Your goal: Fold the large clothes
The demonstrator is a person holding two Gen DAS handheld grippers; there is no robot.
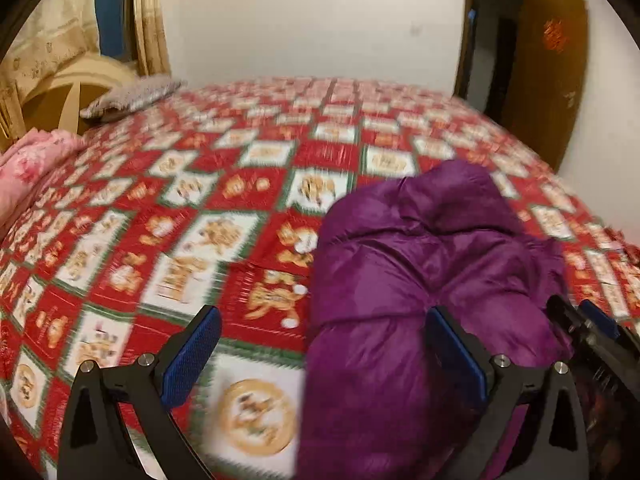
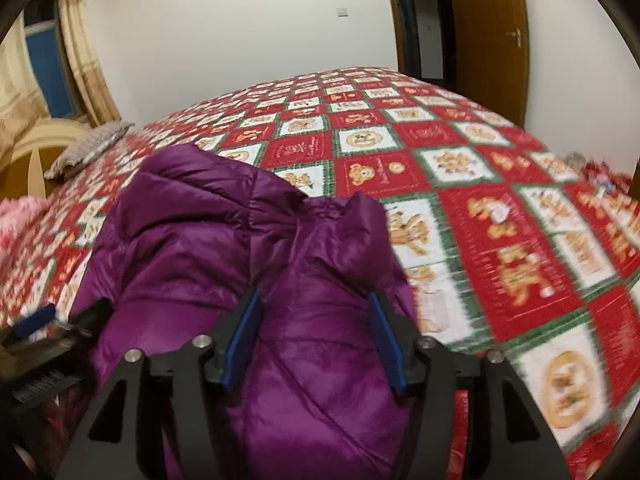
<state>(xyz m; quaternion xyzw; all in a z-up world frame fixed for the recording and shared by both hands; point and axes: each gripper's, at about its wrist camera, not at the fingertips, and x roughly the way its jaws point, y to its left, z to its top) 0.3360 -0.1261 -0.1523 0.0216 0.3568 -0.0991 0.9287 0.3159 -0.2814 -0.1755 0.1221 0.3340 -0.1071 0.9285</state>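
Observation:
A purple puffer jacket (image 1: 432, 264) lies bundled on the bed with the red, white and green bear-print cover (image 1: 224, 208). My left gripper (image 1: 326, 356) is open wide at the jacket's left edge; its right finger rests against the fabric and its left finger is over the bedcover. In the right wrist view the jacket (image 2: 224, 248) fills the lower middle. My right gripper (image 2: 314, 340) is open, its two blue-padded fingers standing either side of a raised fold of the jacket. The right gripper also shows at the right edge of the left wrist view (image 1: 588, 328).
A pink quilt (image 1: 28, 168) lies at the bed's left edge, with a grey pillow (image 1: 128, 96) and a cream headboard (image 1: 60, 92) behind it. A brown wooden door (image 2: 488, 32) stands open beyond the bed's far right corner. The bedcover (image 2: 480, 208) stretches right of the jacket.

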